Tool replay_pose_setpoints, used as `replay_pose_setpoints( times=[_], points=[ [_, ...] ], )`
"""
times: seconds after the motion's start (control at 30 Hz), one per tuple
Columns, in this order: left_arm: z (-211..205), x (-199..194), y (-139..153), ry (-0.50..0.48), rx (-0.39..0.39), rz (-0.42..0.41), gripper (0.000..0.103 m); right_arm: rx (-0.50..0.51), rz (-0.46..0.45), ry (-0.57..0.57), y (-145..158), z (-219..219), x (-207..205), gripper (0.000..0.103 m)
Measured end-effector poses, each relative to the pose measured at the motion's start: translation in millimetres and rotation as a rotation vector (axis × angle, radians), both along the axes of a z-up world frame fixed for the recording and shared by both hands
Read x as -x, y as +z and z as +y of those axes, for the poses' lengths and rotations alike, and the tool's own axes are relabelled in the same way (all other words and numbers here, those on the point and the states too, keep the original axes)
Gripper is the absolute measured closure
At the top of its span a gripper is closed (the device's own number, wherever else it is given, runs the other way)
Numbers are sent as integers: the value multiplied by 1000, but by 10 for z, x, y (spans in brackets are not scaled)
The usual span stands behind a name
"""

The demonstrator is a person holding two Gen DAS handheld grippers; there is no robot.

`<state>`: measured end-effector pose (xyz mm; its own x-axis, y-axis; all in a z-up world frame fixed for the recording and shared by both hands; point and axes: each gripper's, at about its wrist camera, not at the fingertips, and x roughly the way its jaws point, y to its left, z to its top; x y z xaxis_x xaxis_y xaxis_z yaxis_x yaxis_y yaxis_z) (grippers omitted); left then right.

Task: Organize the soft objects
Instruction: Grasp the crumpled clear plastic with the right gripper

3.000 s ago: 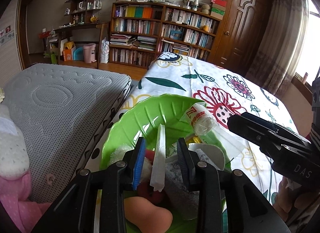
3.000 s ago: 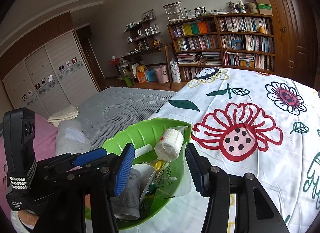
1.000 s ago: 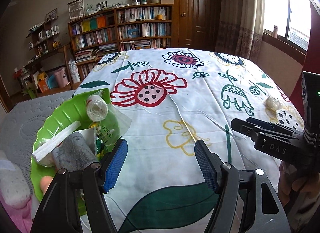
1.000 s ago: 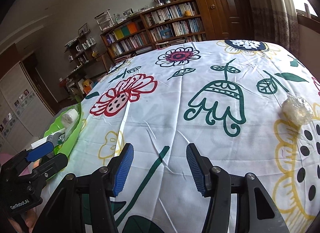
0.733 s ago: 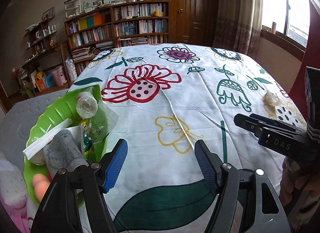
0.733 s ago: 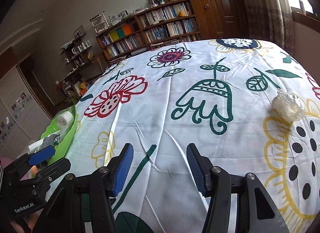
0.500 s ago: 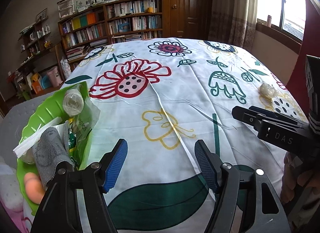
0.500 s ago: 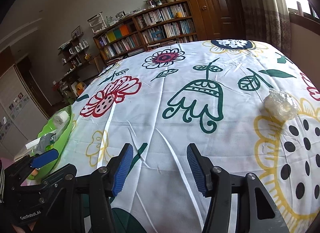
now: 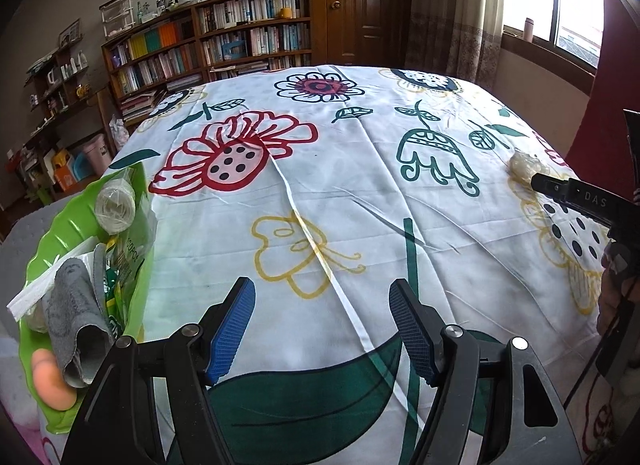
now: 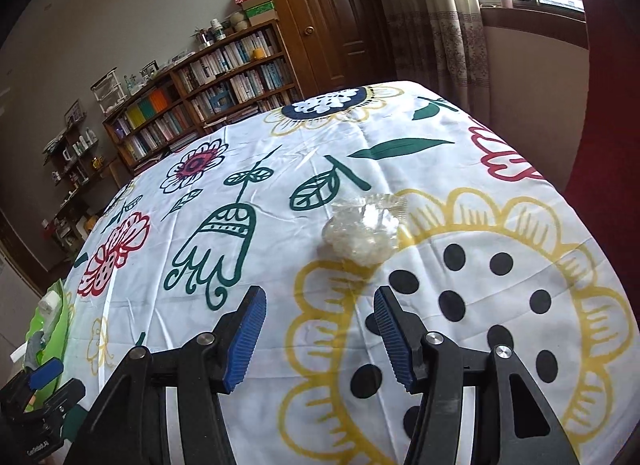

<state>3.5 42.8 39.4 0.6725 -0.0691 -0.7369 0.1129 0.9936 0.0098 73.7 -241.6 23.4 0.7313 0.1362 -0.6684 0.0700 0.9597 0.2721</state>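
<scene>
A crumpled clear plastic bundle point(image 10: 362, 231) lies on the flowered tablecloth point(image 10: 280, 169), just ahead of my right gripper point(image 10: 320, 333), which is open and empty. It also shows at the far right in the left wrist view point(image 9: 524, 165). A green basin point(image 9: 60, 233) at the table's left edge holds a gauze roll point(image 9: 114, 205), a grey cloth point(image 9: 76, 321), a white pad, a green packet and a peach sponge point(image 9: 48, 377). My left gripper point(image 9: 322, 329) is open and empty over the cloth, to the right of the basin.
The tablecloth point(image 9: 340, 185) covers the whole table. Bookshelves point(image 9: 224, 41) and a wooden door point(image 9: 368, 5) stand behind it. A window with curtains point(image 9: 452, 13) is at the right. The basin also shows at the far left in the right wrist view point(image 10: 52, 325).
Both grippers swung right, away from the basin. The left let go of the white pad earlier. The right gripper has moved close to the plastic bundle, which now sits just ahead of its fingers.
</scene>
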Motion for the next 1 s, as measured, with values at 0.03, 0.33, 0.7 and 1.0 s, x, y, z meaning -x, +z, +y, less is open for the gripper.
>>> replay_pose_setpoints(
  times=[0.03, 0.33, 0.7, 1.0],
  points=[
    [-23, -7, -4, -5, -2, 1, 33, 2, -2, -12, 6, -53, -30, 44],
    [-152, -69, -13, -33, -23, 8, 33, 64, -2, -11, -19, -150, -389, 45],
    [-146, -74, -6, -30, -21, 9, 32, 21, -20, 94, 34, -67, -200, 92],
    [-123, -43, 13, -30, -12, 0, 32, -64, -22, 237, 116, 127, 151, 92]
  ],
)
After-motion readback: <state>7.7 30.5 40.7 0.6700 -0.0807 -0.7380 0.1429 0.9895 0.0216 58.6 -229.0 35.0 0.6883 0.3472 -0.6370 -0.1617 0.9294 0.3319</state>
